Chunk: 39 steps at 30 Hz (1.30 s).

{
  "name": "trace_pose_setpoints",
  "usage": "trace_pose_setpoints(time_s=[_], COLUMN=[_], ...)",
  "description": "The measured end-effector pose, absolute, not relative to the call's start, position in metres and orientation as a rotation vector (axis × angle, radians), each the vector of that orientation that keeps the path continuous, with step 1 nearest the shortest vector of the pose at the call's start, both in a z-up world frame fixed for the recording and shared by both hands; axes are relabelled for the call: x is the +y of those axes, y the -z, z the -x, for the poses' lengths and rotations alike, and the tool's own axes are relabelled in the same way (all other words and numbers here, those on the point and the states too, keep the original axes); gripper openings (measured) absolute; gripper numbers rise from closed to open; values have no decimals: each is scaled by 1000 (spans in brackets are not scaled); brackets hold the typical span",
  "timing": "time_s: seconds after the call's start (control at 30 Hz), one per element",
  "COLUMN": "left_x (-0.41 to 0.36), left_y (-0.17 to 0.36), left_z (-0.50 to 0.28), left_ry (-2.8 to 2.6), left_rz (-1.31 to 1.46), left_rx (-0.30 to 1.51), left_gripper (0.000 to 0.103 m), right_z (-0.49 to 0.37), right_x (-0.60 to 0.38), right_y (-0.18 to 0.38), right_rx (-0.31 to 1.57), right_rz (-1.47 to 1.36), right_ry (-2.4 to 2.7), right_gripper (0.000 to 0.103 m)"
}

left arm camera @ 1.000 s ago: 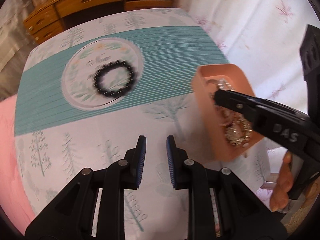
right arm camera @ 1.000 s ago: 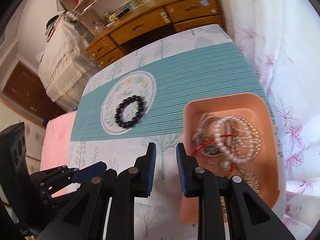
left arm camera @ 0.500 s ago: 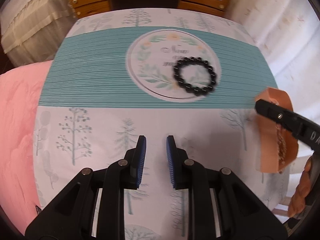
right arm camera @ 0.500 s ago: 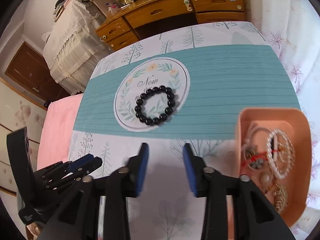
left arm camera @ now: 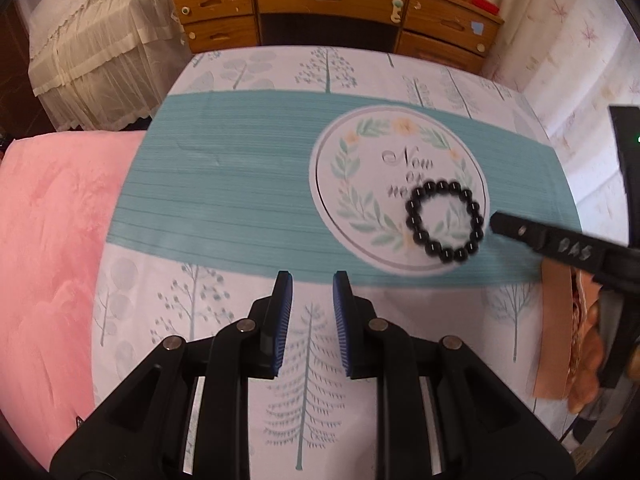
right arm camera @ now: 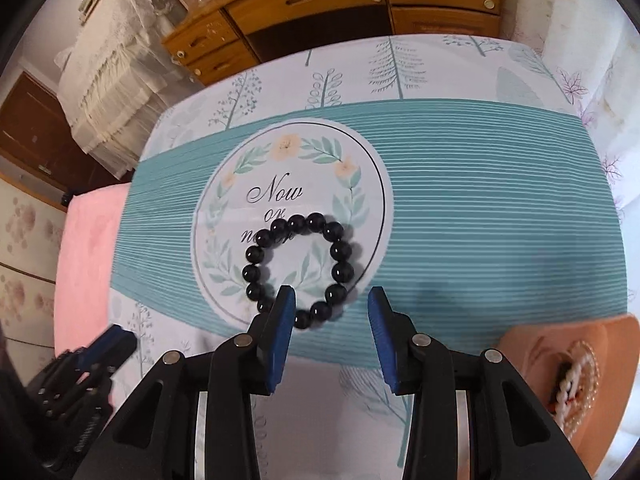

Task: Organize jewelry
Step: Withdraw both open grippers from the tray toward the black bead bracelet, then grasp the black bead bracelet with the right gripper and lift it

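- Where the room is taken in from both wrist views, a tabletop [right arm camera: 460,80] covered by a white cloth with a tree print is seen, and a broad teal striped band [right arm camera: 500,216] is laid across its middle.
- Beyond the far edge, at 12 o'clock, a wooden dresser [left arm camera: 332,4] with several drawers is shown; a lace-draped piece of furniture [left arm camera: 96,60] stands at about 10 o'clock in the left wrist view.
- A pink fabric surface [left arm camera: 44,248] is seen at 9 o'clock, beside the tabletop's left edge.
- A round white medallion [right arm camera: 292,216] with a leaf wreath and the script "Now" is printed on the teal band.
- A peach tray [right arm camera: 624,364] is found at 4 o'clock in the right wrist view, on the tabletop's near right; a white pearl strand [right arm camera: 578,376] and other jewelry too tangled to name are held in it.
- The right gripper [right arm camera: 330,338] is held low over the tabletop with its blue-padded fingers [right arm camera: 282,332] spread wide and nothing between them.
- The left gripper [left arm camera: 311,324] is seen with its fingers [left arm camera: 282,320] parted by a narrow gap, empty, over the tree print at 6 o'clock.
- A black bead bracelet [right arm camera: 300,270] lies flat on the medallion's lower half, and its near beads are overlapped by the right gripper's left fingertip in that view; whether they touch cannot be told.
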<state>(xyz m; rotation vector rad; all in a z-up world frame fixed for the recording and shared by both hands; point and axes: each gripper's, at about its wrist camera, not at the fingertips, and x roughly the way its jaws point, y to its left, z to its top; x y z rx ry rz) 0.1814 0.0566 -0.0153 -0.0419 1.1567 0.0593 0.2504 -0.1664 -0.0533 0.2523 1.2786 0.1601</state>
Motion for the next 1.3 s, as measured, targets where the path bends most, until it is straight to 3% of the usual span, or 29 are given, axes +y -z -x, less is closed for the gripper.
trace_pose_setpoints(time_s=[0.37,0.57,0.67,0.8,1.0,1.3], left_x=[54,51,52,52,49,28], left_y=[22,28,29,29,27,11], left_z=[-206,-205,-204,-200,-191,-163], left_ry=[-66,-59,-53,-46,-31,31], left_rz=[45,47,54,54,56,47], left_rx=[1162,1173,1179,1182,1183,1169], left_gripper=[18,18,18,18,18,18], right_z=[-282,-285,-282,-274,-246,-188], right_x=[-147,-143,-138,-146,-164,-200], right_y=[87,96,97,97,71,-17], right_rx=[1325,1325,1318,1326,1273,1107], right_rz=[-166,-111,-71,-148,-285,-419], right_ry=[-85,-44,-39,-51,-119,-211], right_gripper=[37,26,15,15,15,15])
